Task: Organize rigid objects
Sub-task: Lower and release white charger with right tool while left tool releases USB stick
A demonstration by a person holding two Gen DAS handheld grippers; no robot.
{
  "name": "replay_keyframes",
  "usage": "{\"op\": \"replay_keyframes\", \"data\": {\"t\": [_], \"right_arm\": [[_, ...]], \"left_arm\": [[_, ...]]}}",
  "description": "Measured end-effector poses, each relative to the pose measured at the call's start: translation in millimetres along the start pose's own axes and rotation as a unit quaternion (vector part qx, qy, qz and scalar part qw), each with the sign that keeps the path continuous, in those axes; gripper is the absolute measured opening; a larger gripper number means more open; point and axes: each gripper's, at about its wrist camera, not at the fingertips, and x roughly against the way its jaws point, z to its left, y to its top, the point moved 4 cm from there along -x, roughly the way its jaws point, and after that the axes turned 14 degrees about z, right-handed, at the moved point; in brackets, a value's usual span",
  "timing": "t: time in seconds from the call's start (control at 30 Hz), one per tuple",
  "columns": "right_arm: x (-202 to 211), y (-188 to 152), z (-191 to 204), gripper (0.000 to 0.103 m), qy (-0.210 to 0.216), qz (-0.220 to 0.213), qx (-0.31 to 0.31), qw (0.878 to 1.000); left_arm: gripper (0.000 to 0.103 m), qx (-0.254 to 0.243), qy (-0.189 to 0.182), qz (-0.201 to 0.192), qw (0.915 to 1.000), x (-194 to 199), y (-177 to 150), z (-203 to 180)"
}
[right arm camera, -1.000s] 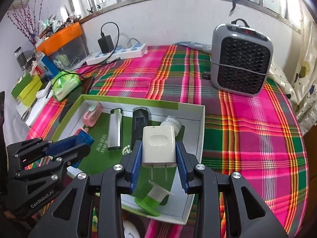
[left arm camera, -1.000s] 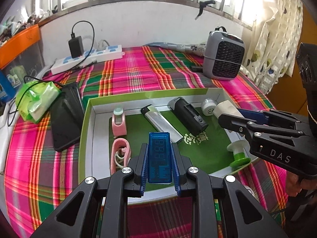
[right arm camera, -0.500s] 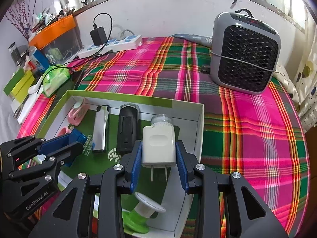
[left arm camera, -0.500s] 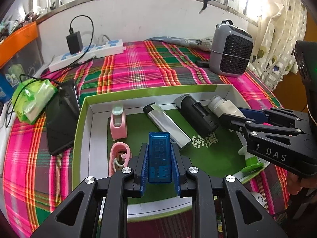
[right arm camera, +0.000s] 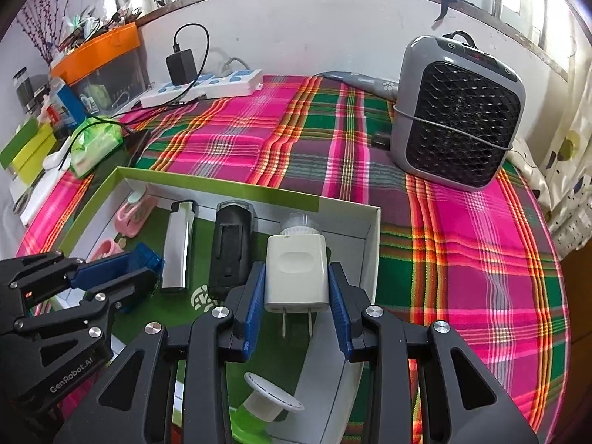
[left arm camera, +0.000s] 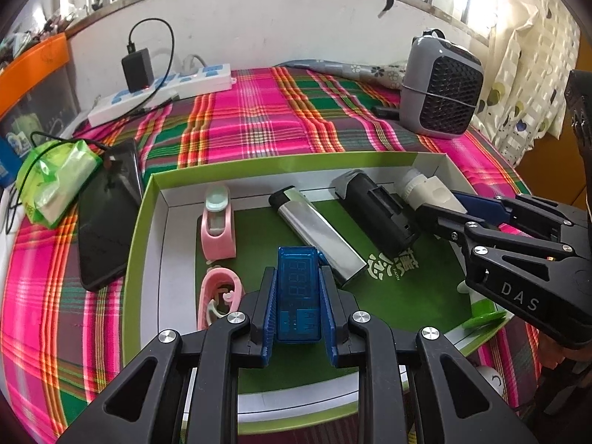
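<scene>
White plastic plug adapter (right arm camera: 297, 273), clamped in right claw (right arm camera: 297, 318), hangs above green-rimmed cardboard box (right arm camera: 222, 184)'s right end; left claw (left arm camera: 298, 318) grips translucent blue USB meter (left arm camera: 298, 298).

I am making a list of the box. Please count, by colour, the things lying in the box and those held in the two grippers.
Pink: 2, clip holders
Silver: 1, lighter
Black: 1, case
White: 2, charger plug, cap
Green and white: 1, spool
Blue: 1, USB meter
Total: 8

Left tool (left arm camera: 299, 305) clamped on a load, right tool (right arm camera: 297, 290) likewise clamped, both angled downward
</scene>
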Motion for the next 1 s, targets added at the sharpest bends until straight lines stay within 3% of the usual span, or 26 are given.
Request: {"op": "replay_keyframes", "data": {"t": [0.67, 1.0], "right_arm": [[-2.2, 0.9, 4.6, 0.035, 0.011, -0.001, 0.005, 1.000], [-2.9, 1.4, 4.5, 0.035, 0.011, 0.000, 0.004, 1.000]], "left_arm": [[0.022, 0.005, -0.002, -0.001, 1.0000, -1.1, 1.0, 0.2], [0.028, 0.001, -0.005, -0.002, 1.0000, -1.5, 1.4, -1.6]]}}
